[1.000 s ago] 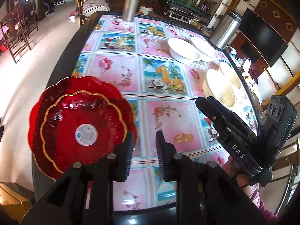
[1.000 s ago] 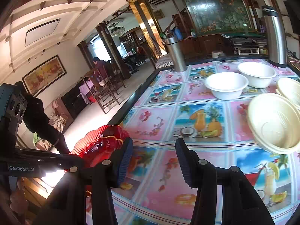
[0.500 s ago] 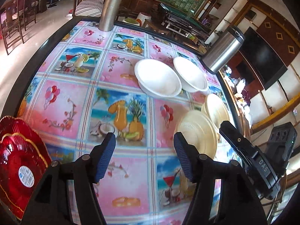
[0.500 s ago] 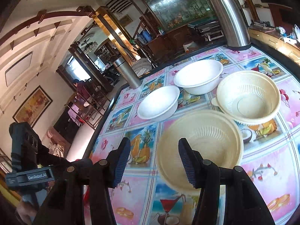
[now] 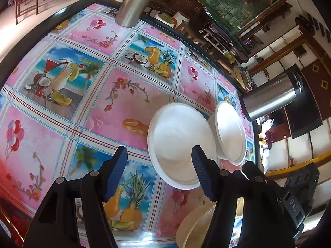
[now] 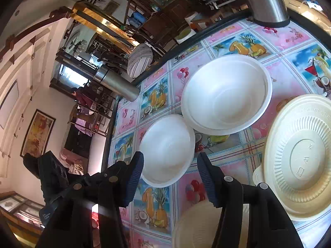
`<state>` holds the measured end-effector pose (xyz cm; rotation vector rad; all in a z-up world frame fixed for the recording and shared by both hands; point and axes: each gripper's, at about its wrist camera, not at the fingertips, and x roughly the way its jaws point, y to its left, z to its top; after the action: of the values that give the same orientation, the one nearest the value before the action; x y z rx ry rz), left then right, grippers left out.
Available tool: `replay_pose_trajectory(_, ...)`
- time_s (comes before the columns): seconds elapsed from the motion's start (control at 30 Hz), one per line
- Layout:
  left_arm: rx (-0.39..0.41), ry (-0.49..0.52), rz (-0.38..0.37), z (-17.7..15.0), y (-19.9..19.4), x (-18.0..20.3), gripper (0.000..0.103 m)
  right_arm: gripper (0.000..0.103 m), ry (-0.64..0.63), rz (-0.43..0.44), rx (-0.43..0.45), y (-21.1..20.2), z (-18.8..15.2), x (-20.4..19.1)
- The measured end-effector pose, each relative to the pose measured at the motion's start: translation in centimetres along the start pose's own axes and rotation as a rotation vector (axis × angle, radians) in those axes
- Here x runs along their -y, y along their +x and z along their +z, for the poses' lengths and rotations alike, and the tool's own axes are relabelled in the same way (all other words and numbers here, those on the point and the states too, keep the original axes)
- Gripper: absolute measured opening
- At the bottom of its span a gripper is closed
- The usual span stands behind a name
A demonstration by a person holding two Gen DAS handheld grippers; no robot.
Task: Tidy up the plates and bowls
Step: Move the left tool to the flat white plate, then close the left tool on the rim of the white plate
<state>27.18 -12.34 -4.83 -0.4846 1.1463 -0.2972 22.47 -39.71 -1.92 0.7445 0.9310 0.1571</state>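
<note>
Both grippers, left and right, gape wide and empty near the smaller round white foam bowl; contact seemingly none.

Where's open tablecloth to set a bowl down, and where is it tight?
Free: the wide stretch of tablecloth left of the near white bowl, up to the far flask. Crowded: the right side, where the far white bowl, the second flask and the two cream bowls sit close together. Both grippers are open and empty.
</note>
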Motion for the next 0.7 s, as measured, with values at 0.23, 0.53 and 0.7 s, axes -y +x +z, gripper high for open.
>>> replay_pose_trajectory(0.23, 0.002, 0.017, -0.051, 0.3, 0.8, 1.3, 0.063, 0.056, 0.030, -0.014, -0.020, 2.2, 0.4, 1.0)
replay_pose_trajectory(0.53, -0.050, -0.009, -0.065, 0.8, 2.7, 0.4, 0.063, 0.052, 0.049, -0.036, -0.011, 4.4, 1.4, 1.7)
replay_pose_trajectory(0.7, -0.056, -0.012, -0.073, 0.8, 2.7, 0.2, 0.063, 0.046, 0.099, -0.020, -0.050, 5.7, 1.4, 3.1)
